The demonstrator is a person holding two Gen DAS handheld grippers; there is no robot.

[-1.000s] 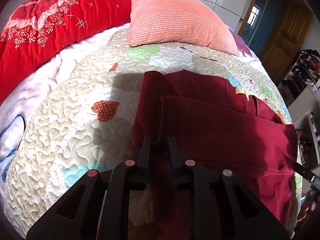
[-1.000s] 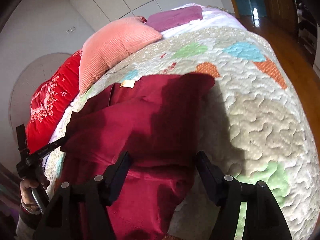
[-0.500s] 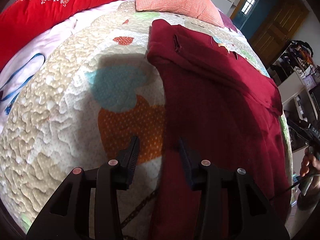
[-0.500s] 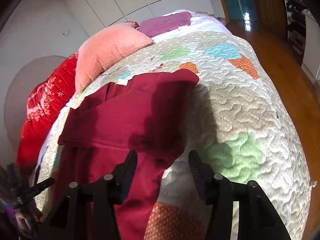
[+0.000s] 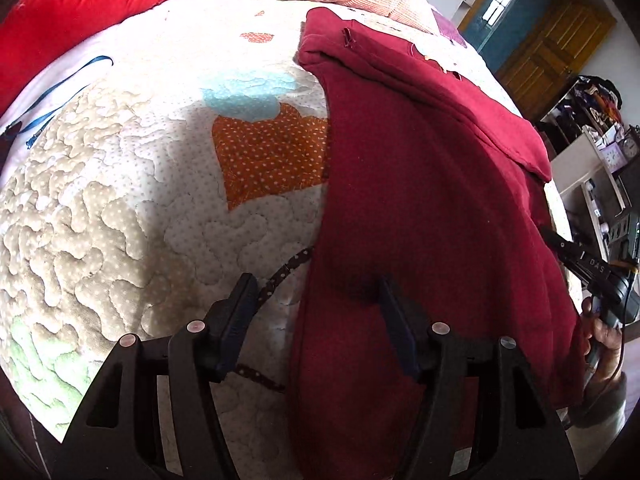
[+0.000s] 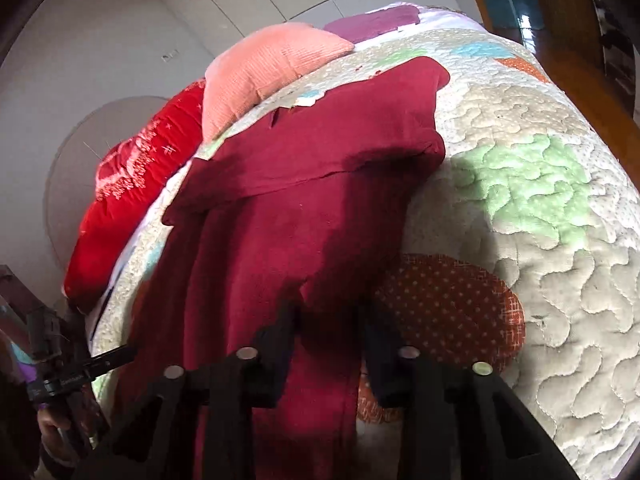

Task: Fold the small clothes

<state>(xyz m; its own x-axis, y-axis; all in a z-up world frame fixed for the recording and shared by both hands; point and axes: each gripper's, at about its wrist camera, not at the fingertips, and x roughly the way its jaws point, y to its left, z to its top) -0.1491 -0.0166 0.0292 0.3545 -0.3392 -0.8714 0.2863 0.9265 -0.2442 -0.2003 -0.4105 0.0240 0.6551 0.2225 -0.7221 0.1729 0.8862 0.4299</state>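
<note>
The dark red garment lies lengthwise on the quilted bedspread, its far end already folded over into a thick band below the pink pillow. Its left long edge runs straight down the quilt, just past an orange dotted patch, and its near end drapes toward the foot of the bed.

The left gripper straddles that left edge with its jaws standing wide (they have just been opening): one finger is over bare quilt beside a dark dotted strap, the other over the red cloth, and neither pad presses on the fabric.

The right gripper is at the garment's right edge, beside a round orange patch. Its jaws have just been closing to a narrow gap with red cloth between the fingers, which appear to pinch the hem.

To the left of the garment the quilt is open as far as the red blanket. To the right, a strip of quilt with a green patch runs to the bed's edge, with wooden floor beyond it.
</note>
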